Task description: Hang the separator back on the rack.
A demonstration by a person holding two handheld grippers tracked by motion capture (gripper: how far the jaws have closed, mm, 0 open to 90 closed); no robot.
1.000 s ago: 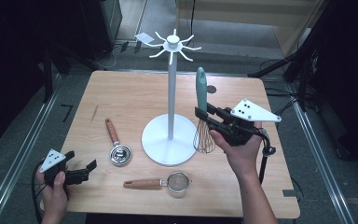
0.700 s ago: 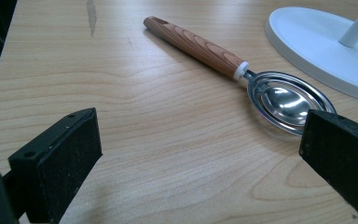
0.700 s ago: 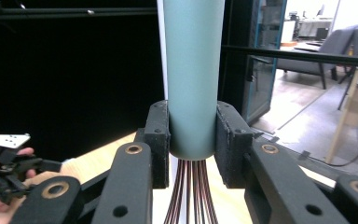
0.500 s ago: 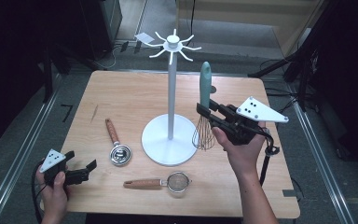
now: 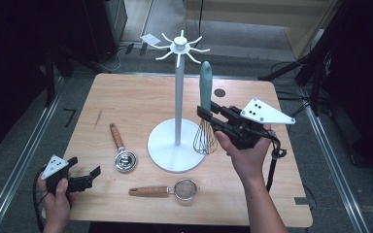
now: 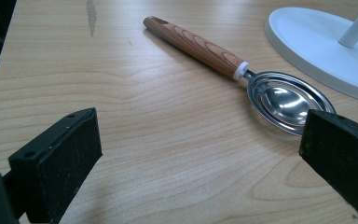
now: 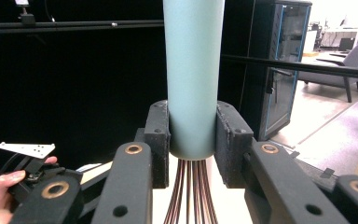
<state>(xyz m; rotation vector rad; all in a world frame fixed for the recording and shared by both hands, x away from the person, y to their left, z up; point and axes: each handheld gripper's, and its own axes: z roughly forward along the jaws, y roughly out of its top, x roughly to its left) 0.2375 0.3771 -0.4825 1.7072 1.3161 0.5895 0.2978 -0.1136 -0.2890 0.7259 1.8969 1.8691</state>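
Observation:
A whisk with a teal handle (image 5: 205,87) (image 7: 193,74) stands upright, wires (image 5: 204,139) down, just right of the white hook stand (image 5: 177,97). My right gripper (image 5: 205,113) (image 7: 192,140) is shut on the lower end of that handle, and the wires hang close over the stand's base (image 5: 167,154). At the table's near left corner my left gripper (image 5: 88,177) (image 6: 200,154) is open, low over the wood, with nothing between its fingers (image 6: 56,158). It faces a wooden-handled metal spoon (image 5: 121,148) (image 6: 242,74).
A wooden-handled small strainer (image 5: 167,189) lies near the front edge, in front of the stand. The stand's hooks (image 5: 180,47) spread out at the top of the pole. The stand's base (image 6: 317,46) lies just beyond the spoon. The wooden table (image 5: 126,102) has dark floor around it.
The right gripper has carried the whisk slightly left, closer to the stand's pole, still upright. The left gripper has stayed put.

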